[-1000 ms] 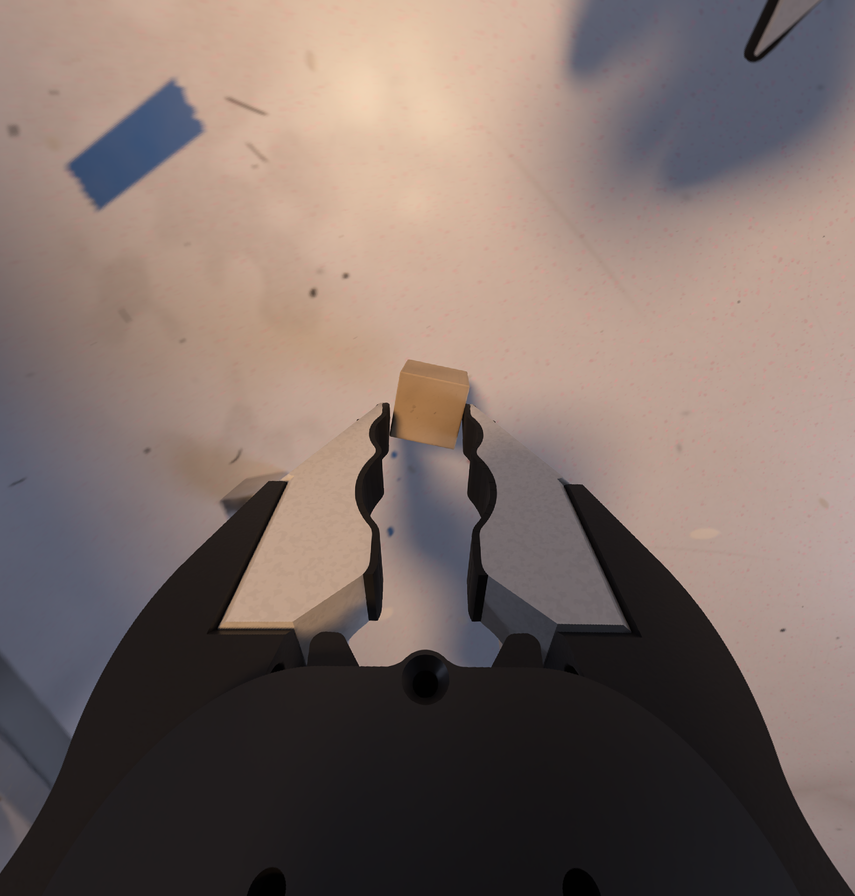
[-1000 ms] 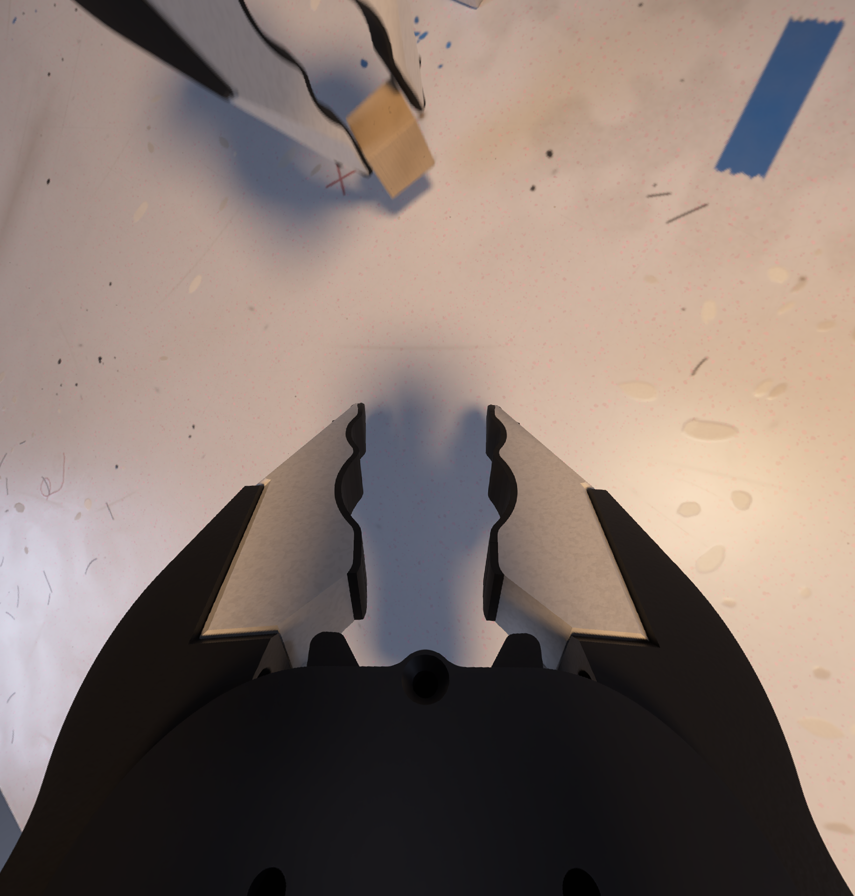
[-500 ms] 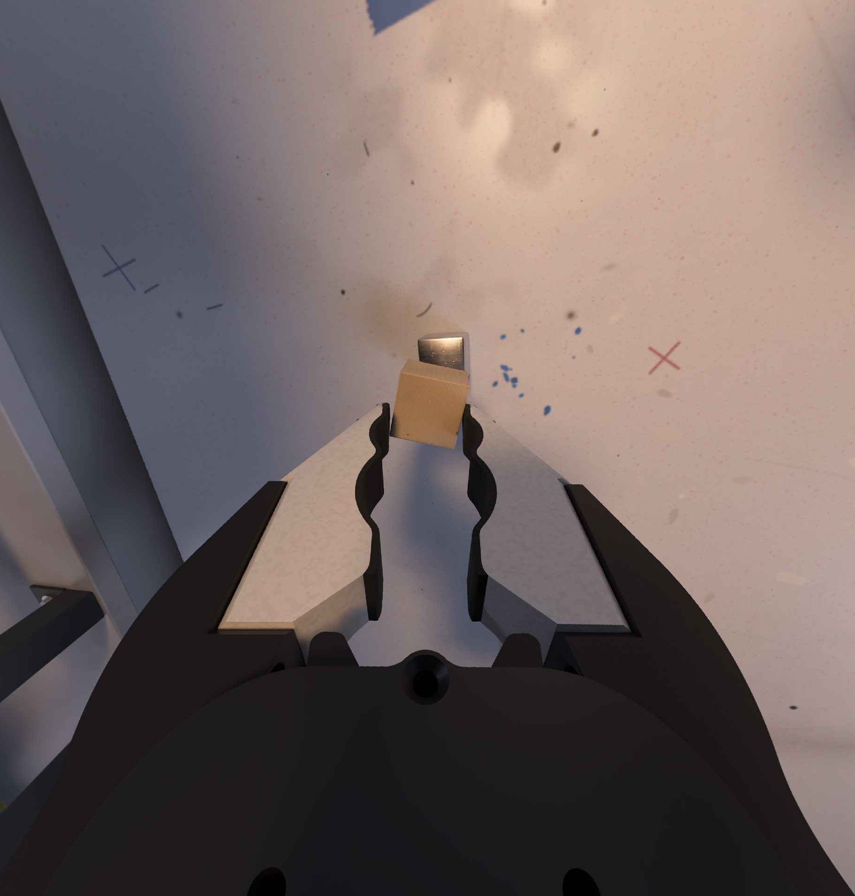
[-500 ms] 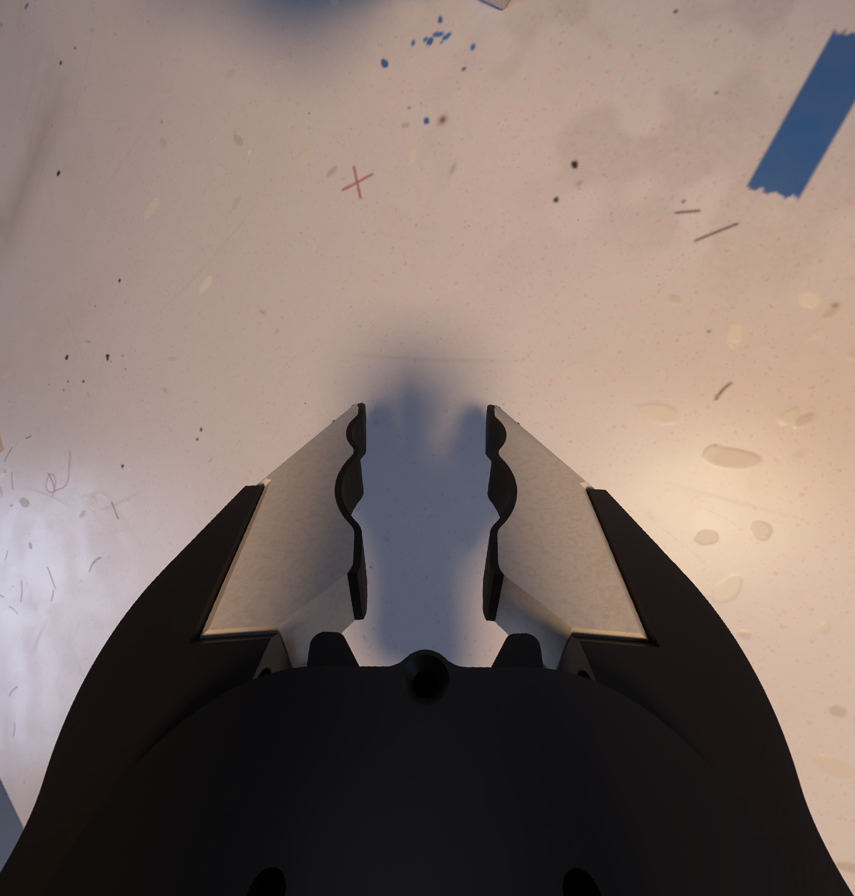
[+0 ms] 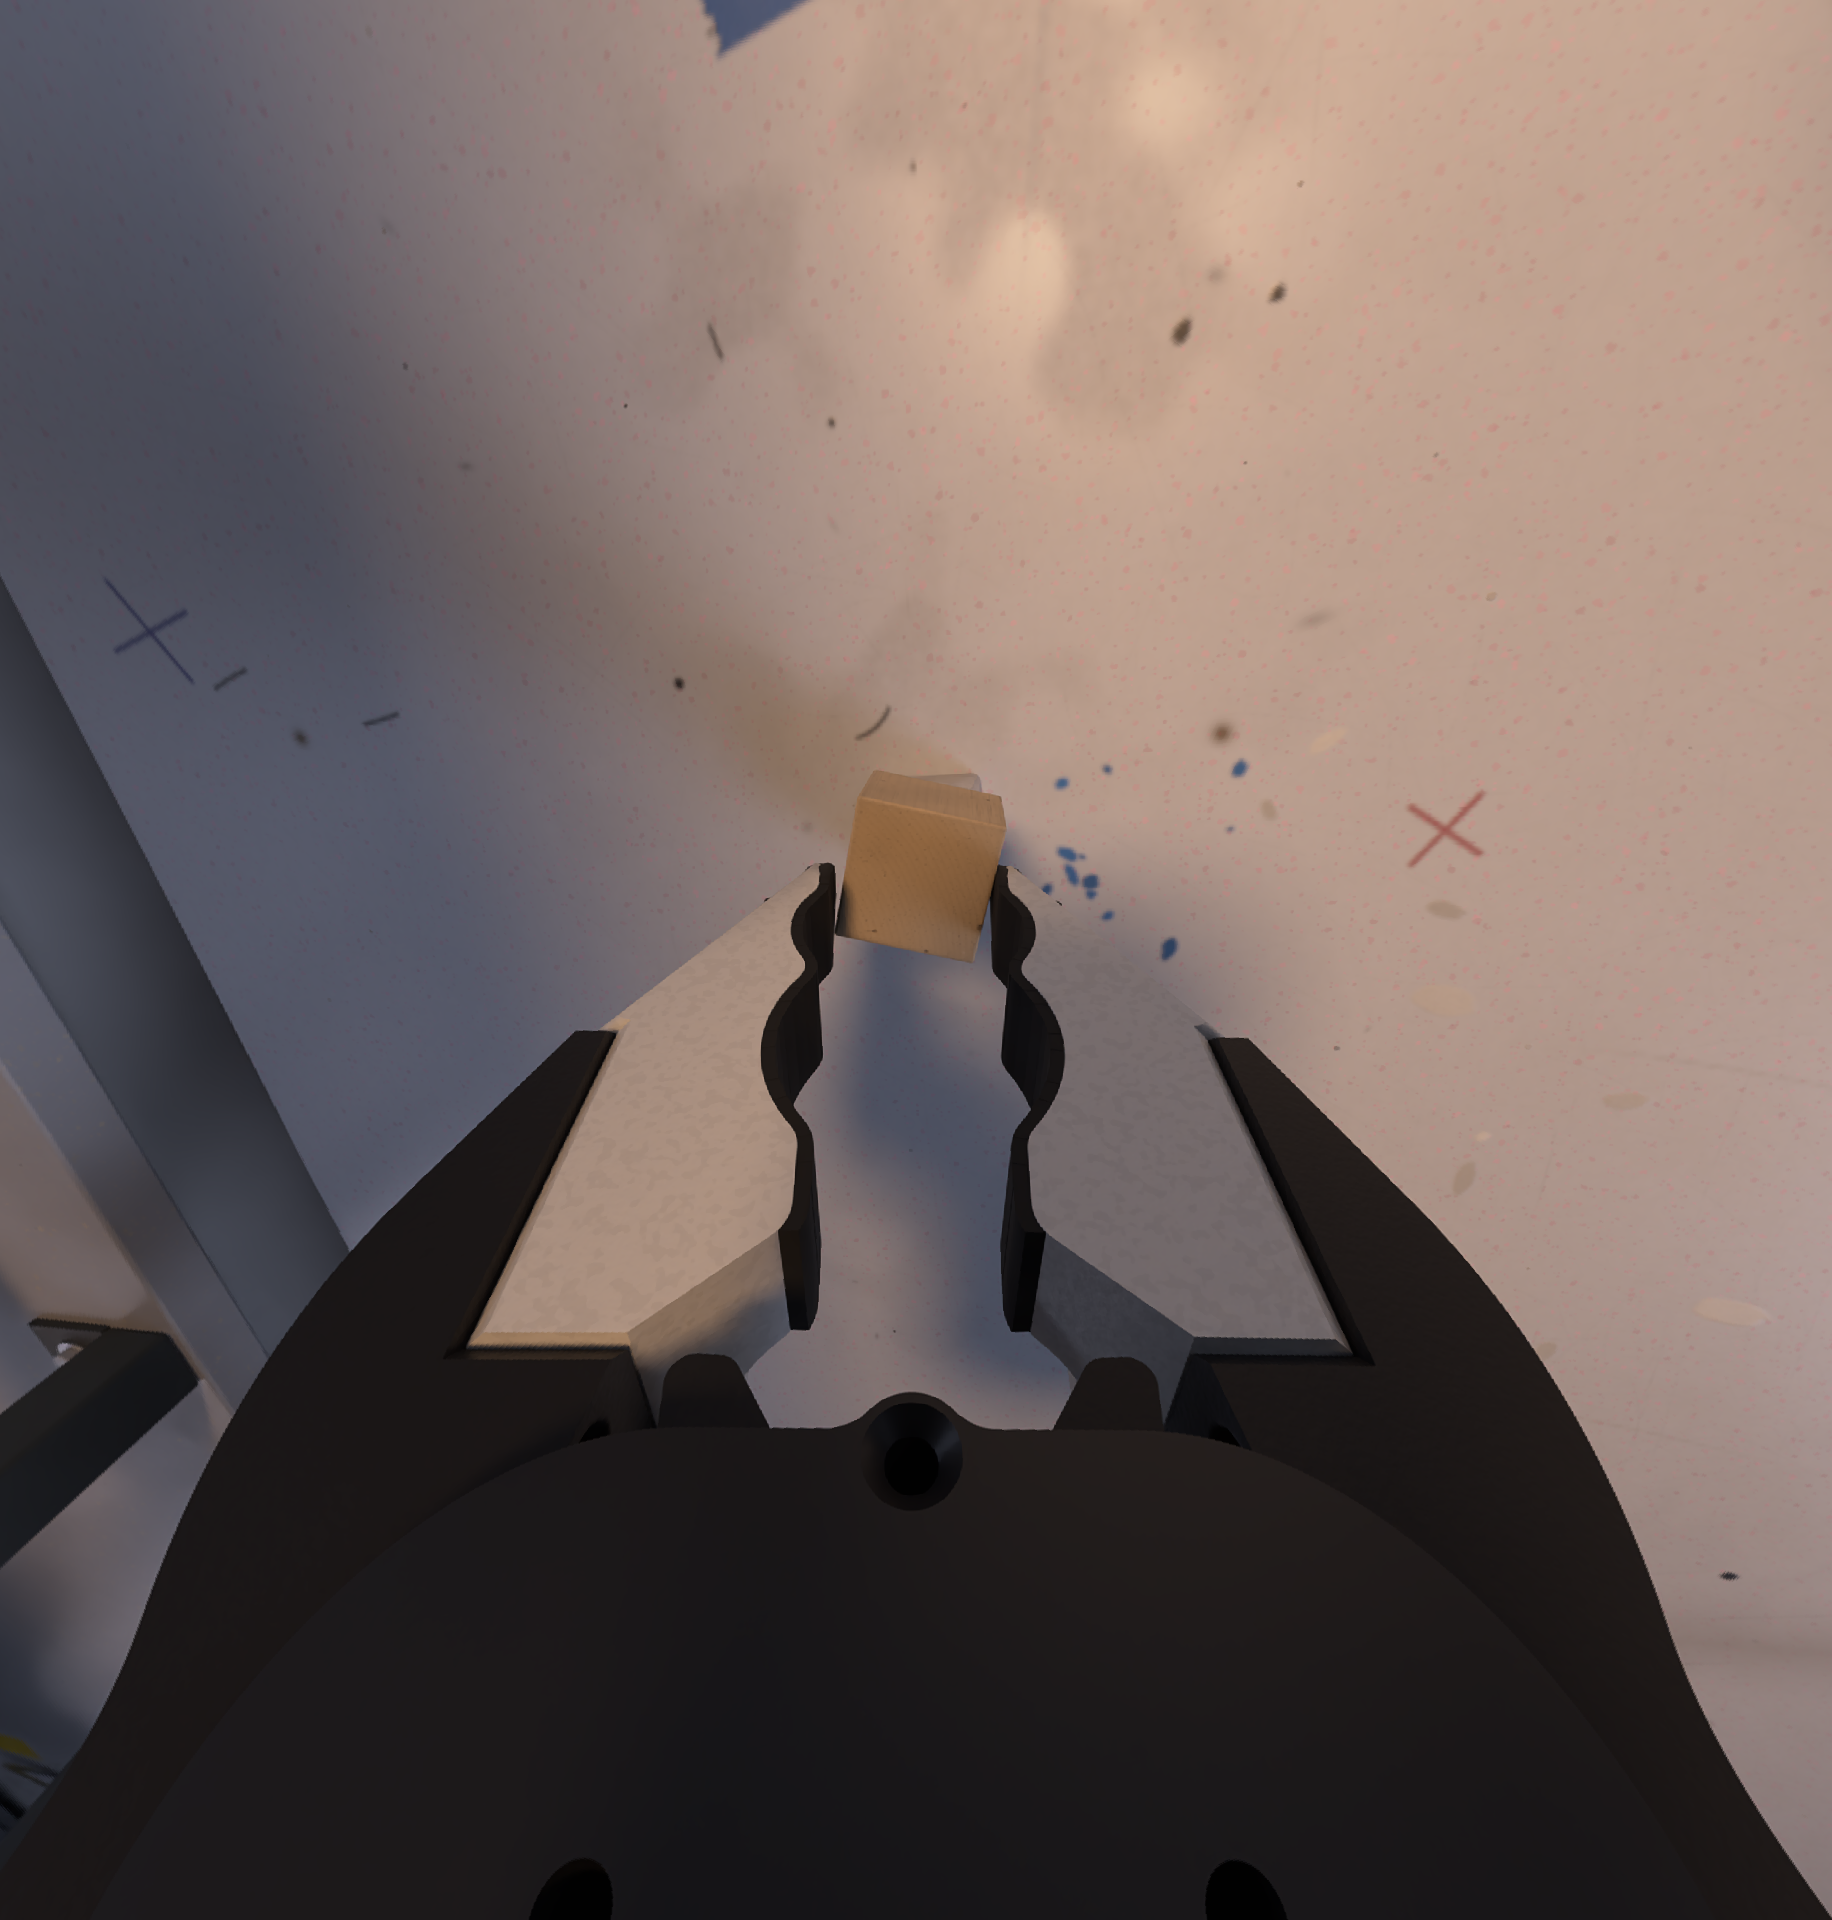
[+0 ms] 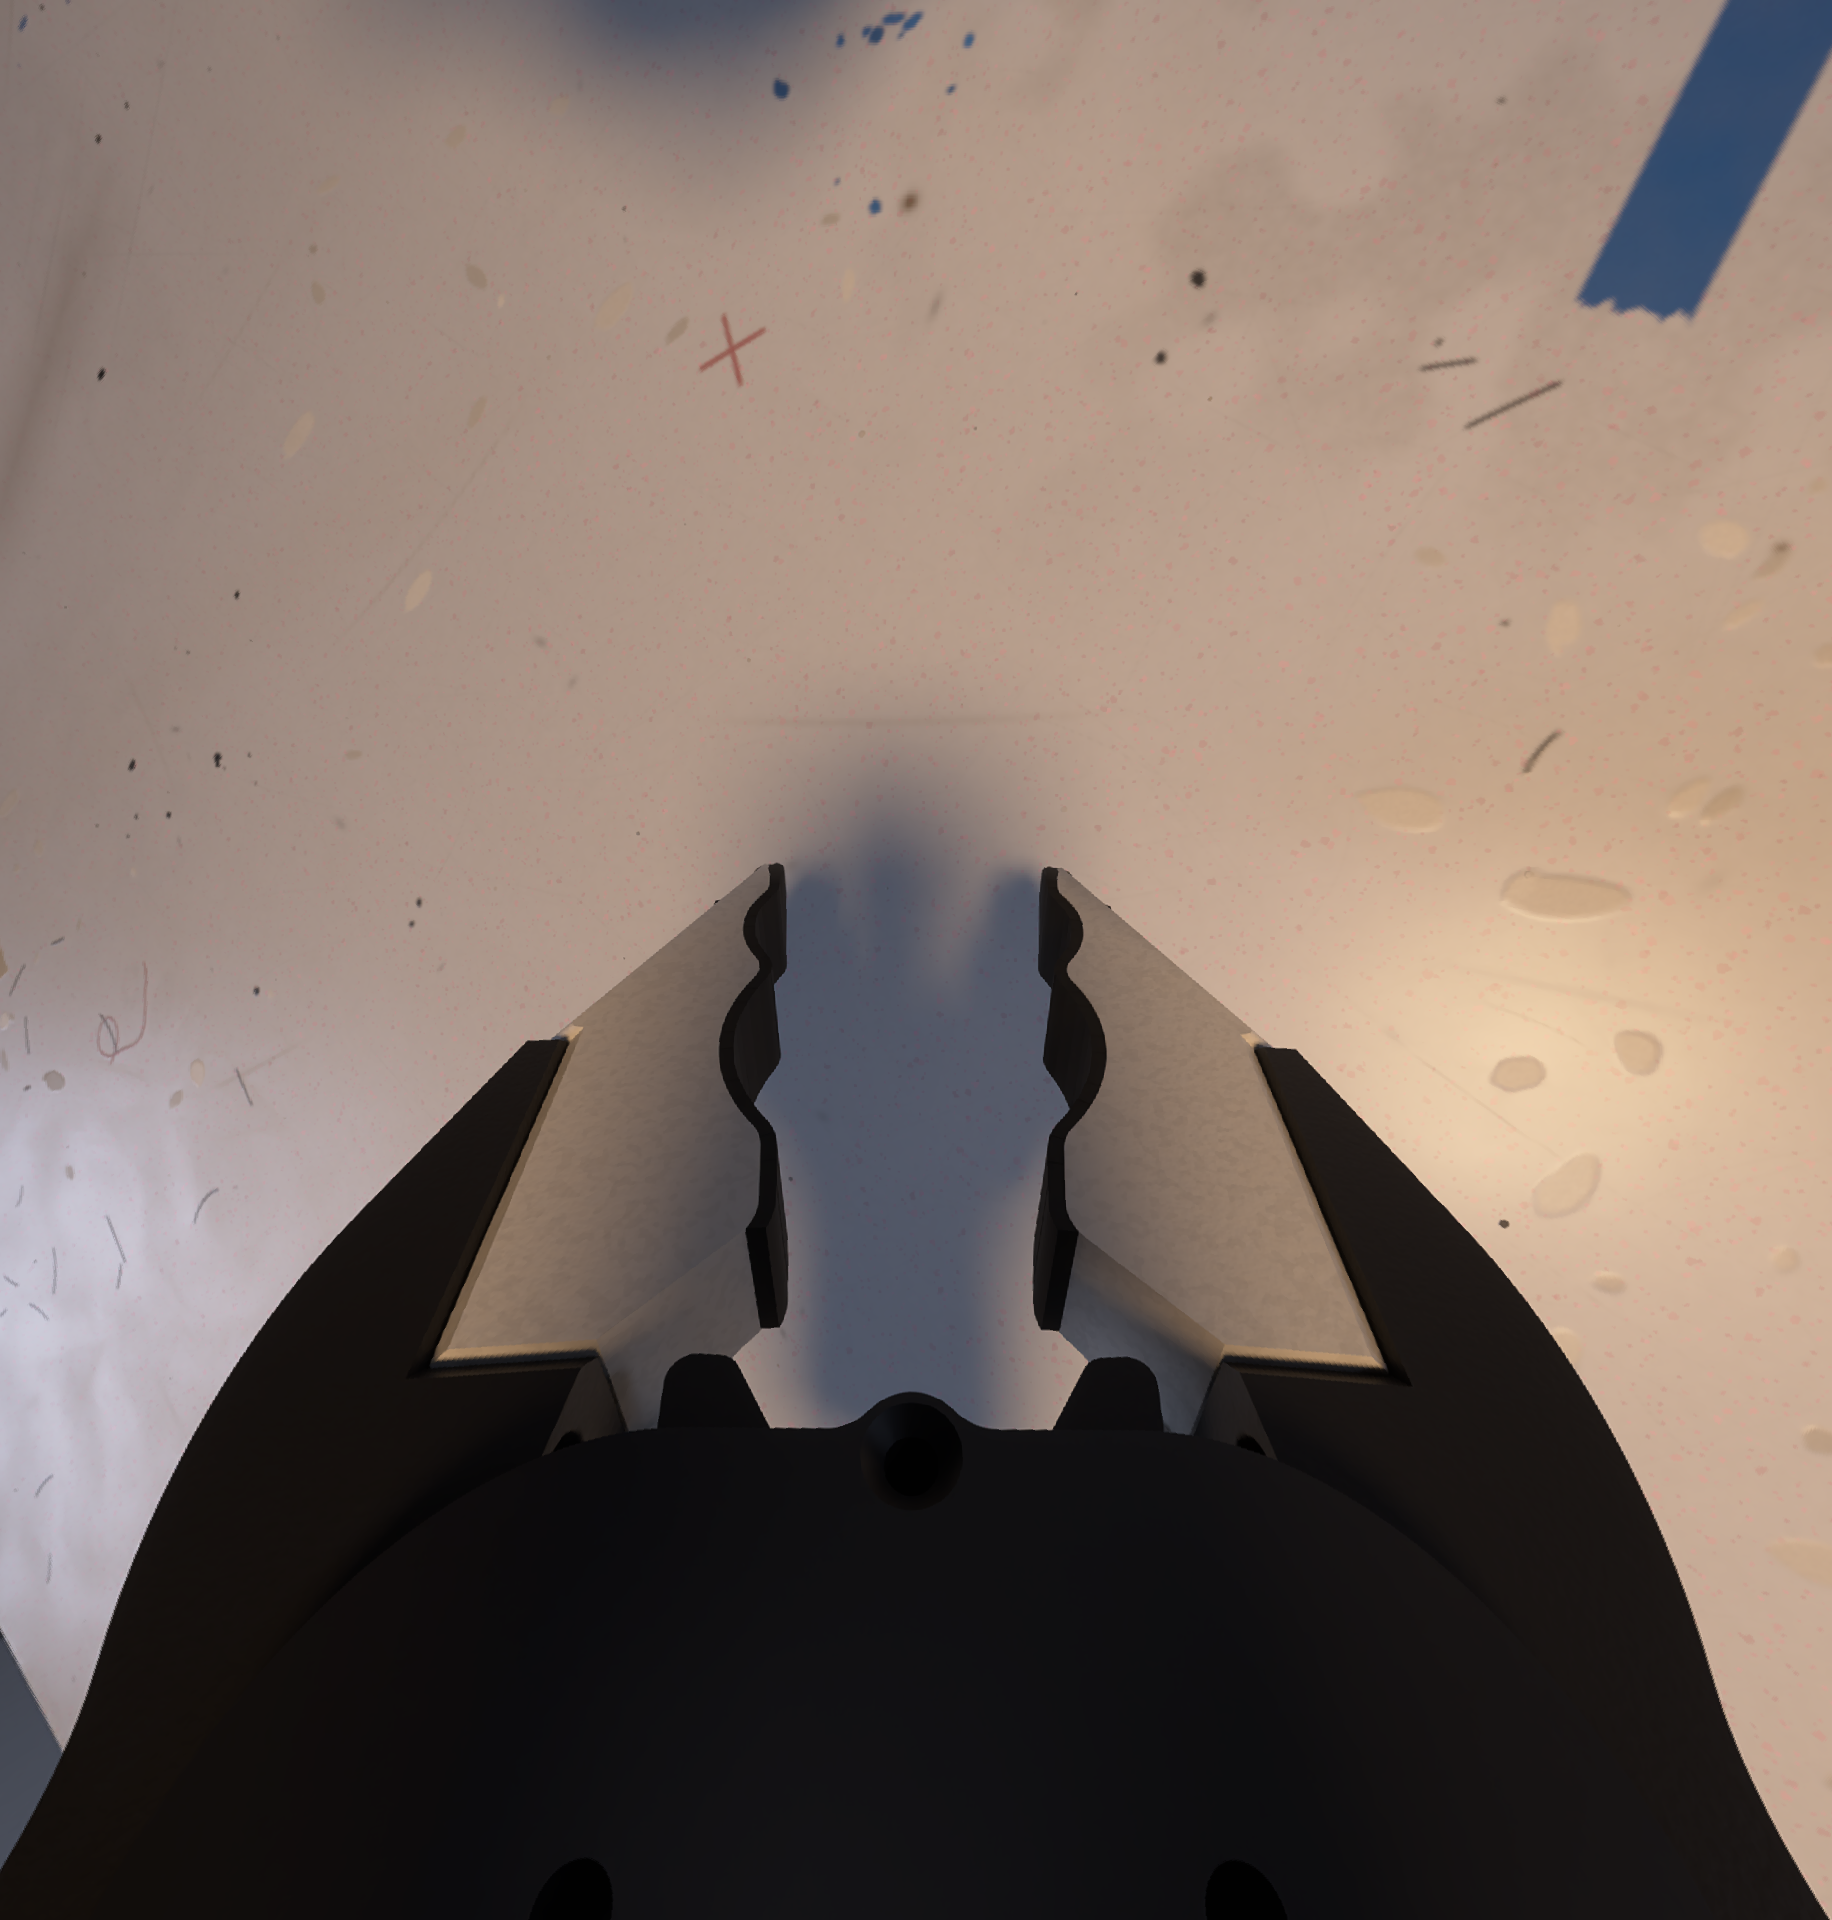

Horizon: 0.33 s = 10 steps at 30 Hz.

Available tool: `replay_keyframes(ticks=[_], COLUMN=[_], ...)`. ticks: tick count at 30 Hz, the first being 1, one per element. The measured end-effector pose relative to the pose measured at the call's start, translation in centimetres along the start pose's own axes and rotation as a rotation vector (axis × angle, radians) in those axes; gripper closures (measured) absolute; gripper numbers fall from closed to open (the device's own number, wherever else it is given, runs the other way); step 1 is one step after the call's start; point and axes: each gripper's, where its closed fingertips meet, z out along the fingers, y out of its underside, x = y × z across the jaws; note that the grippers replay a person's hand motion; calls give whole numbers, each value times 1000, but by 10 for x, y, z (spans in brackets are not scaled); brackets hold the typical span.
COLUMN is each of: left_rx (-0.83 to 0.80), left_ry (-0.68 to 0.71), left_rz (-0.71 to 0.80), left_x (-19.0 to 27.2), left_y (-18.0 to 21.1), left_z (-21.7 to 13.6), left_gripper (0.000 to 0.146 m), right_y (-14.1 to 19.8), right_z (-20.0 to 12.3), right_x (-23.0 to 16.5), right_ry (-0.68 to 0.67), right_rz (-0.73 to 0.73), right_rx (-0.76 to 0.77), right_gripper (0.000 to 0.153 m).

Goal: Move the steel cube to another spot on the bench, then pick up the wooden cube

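While the left gripper (image 5: 912,914) pinches a small tan wooden cube (image 5: 922,878) between its fingertips, the cube sits slightly tilted, its top edge reaching past the tips and its sides pressed against the dark wavy pads (image 5: 800,1049). Just behind the cube's upper right corner a pale sliver (image 5: 953,781) shows (possibly the steel cube, though too little is visible to tell). Beyond lies the pale speckled benchtop (image 5: 1307,468), with blue paint flecks (image 5: 1078,868) just right of the cube, a red cross mark (image 5: 1445,828) farther right, and a dark blue cross mark (image 5: 150,630) well off to the left. A grey metal frame rail (image 5: 112,987) runs diagonally along the left edge, and a corner of blue tape (image 5: 751,16) peeks in at the top.

The right gripper (image 6: 912,894) holds nothing; its jaws stand spread with bare bench and their own shadow between them. Ahead of it on the benchtop (image 6: 995,520) are the red cross mark (image 6: 732,349), blue flecks (image 6: 876,31) near the top edge, a strip of blue tape (image 6: 1712,166) at the upper right, and pale oval blotches (image 6: 1564,894) scattered to the right.
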Motion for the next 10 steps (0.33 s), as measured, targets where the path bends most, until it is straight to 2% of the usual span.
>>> replay_keyframes(ticks=[10], left_rx=[-2], left_ry=[23], left_rz=[-60], left_x=[2], left_y=[-2], left_z=[6], left_gripper=[116], right_y=[1], right_z=[2], right_x=[2], right_ry=[-4], right_rz=[4], right_rx=[-2], right_gripper=[104])
